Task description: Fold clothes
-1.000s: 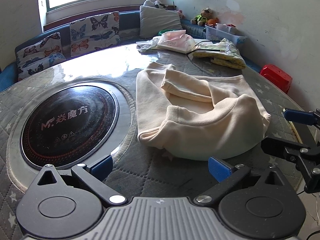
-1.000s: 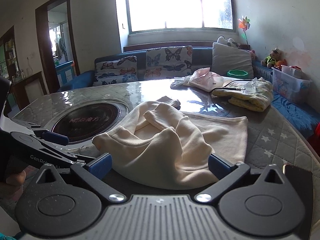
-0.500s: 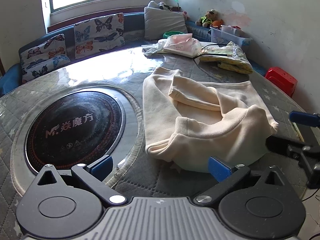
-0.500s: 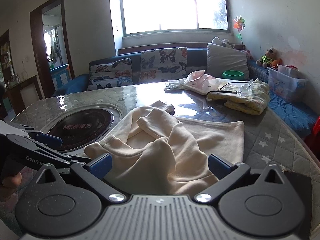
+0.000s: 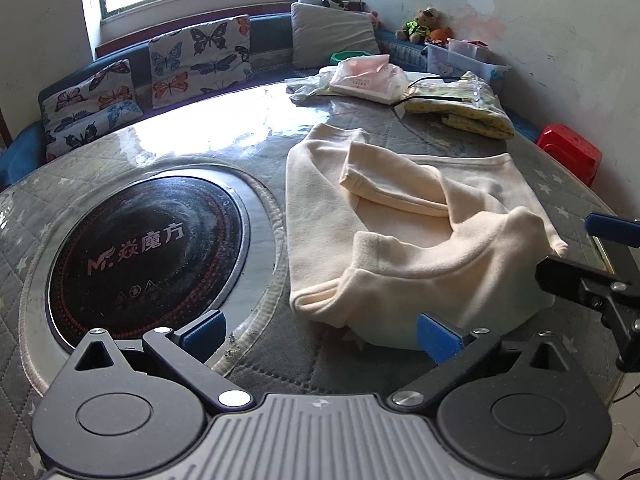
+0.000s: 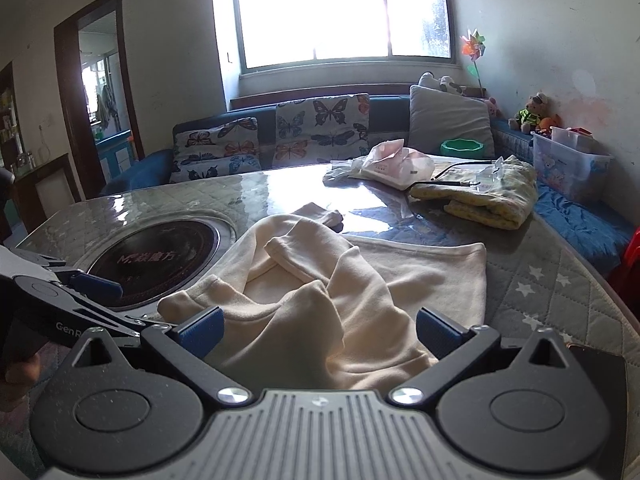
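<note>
A cream, long-sleeved fleece top (image 5: pixel 404 236) lies rumpled on the grey quilted, star-printed tabletop (image 5: pixel 280 360) just to the right of the round black built-in cooktop (image 5: pixel 144 252), one sleeve (image 5: pixel 392 188) thrown across its chest and the near shoulder bunched up toward the collar; its far hem (image 6: pixel 420 246) lies flat and straight. The left tool (image 5: pixel 320 330) hovers low at the garment's near edge on the cooktop side, its blue-padded fingers (image 5: pixel 200 330) spread wide and gripping nothing. The right tool (image 6: pixel 318 328) hangs over the same near edge on the side away from the cooktop, likewise spread wide and empty, with cream cloth showing between its fingers but not pinched. Beyond the top, further from the cooktop, a folded yellow patterned cloth (image 5: pixel 460 110) and a pink-and-white plastic packet (image 5: pixel 364 80) rest on the tabletop.

The garment reads as partly gathered rather than neatly folded: this could be a sleeve fold half made, or a heap awaiting flattening. Either way, a good grip would likely take the thick seam at shoulder or cuff, not the loose middle, with both tools closing on a single layer so the fleece does not drag the layers beneath. Fleece is soft and slumps, so a lifted edge is best kept taut between the two tools and laid down square to the straight hem
</note>
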The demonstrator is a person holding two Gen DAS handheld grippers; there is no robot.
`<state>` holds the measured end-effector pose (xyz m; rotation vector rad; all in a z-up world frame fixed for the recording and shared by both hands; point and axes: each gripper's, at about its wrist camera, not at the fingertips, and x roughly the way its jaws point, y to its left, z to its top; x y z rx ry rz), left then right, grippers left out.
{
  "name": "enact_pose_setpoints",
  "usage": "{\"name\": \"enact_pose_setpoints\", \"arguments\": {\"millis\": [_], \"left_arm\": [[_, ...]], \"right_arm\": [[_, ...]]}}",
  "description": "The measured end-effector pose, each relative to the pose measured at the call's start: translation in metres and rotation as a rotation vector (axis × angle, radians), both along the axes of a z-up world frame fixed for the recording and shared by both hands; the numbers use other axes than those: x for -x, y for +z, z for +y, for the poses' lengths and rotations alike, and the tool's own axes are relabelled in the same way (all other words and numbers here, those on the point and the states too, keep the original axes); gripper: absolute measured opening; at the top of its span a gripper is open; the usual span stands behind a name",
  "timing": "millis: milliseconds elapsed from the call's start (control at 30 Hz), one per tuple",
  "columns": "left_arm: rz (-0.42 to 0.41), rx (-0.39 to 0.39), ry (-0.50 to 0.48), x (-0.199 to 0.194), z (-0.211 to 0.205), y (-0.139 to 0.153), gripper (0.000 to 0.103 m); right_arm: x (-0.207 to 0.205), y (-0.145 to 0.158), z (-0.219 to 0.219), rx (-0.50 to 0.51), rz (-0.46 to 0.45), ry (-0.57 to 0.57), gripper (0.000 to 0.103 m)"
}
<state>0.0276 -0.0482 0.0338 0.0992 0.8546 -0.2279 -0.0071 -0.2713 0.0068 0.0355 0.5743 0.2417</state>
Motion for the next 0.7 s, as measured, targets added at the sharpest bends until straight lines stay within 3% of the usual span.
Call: {"name": "enact_pose_setpoints", "arguments": {"millis": [467, 700], "left_arm": [[-0.044, 0.033, 0.097, -0.041, 0.02, 0.011, 0.102], [-0.017, 0.022, 0.088, -0.065, 0.012, 0.004, 0.097]], "right_arm": [[-0.041, 0.005, -0.012, -0.024, -0.001, -0.056, 0.092], [-0.076, -0.002, -0.008, 0.0, 0.05, -0.012, 0.076]]}}
